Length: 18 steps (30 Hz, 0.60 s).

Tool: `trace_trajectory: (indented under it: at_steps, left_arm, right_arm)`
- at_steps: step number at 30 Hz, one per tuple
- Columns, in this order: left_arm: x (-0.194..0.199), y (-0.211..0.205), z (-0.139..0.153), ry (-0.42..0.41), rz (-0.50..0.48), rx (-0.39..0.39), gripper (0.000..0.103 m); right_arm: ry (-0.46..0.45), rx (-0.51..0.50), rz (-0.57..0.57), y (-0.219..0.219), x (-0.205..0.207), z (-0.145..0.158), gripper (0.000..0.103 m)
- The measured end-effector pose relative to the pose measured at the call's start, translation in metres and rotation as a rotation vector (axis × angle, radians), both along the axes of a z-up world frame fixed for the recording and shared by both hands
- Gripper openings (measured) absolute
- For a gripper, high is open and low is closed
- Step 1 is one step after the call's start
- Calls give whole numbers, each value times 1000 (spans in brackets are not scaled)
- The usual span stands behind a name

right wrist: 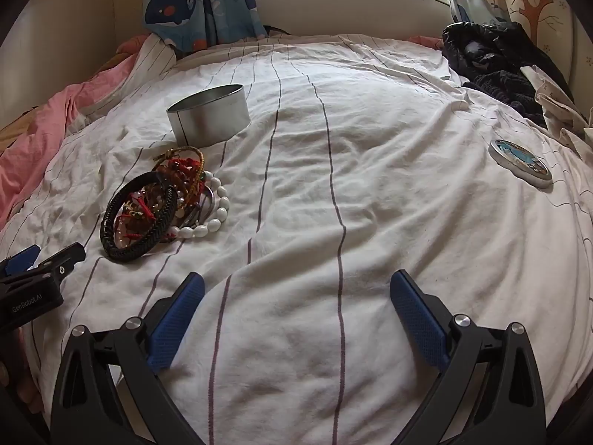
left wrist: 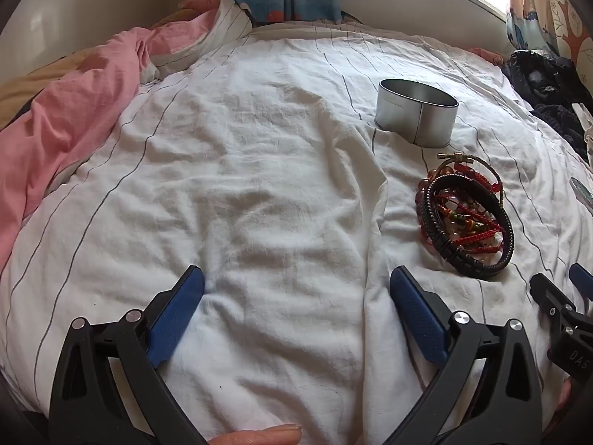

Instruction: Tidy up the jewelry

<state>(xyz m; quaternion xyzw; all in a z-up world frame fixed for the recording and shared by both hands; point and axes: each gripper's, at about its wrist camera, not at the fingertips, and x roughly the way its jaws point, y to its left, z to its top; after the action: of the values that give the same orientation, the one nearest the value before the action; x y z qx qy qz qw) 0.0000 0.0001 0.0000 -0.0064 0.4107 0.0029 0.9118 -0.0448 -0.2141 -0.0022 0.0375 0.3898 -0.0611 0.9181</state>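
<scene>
Bracelet heap [right wrist: 163, 207] at ten o'clock, lidless tin [right wrist: 209, 115] just beyond to receive it, lid [right wrist: 520, 163] at two o'clock; left gripper [left wrist: 296, 315] and right gripper [right wrist: 296, 315] both spread wide, empty, angled down at the bedsheet [right wrist: 370, 185].

On the bed sheet [right wrist: 370, 193], a pile of bracelets [right wrist: 163, 207] is found just in front of an open round tin [right wrist: 209, 116], while the tin's lid [right wrist: 519, 163] is laid well apart to the right.

A home bedroom: rumpled striped bedsheet [right wrist: 370, 185], whale-print curtains [right wrist: 196, 3] by window.
</scene>
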Motion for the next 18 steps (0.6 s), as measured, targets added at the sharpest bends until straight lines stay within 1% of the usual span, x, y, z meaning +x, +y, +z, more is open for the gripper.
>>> trace_trajectory:
  at_steps: [18]
  left_arm:
    - [0,0,0,1,0,2,97]
  right_arm:
    - [1,0,0,0,0,-1,96]
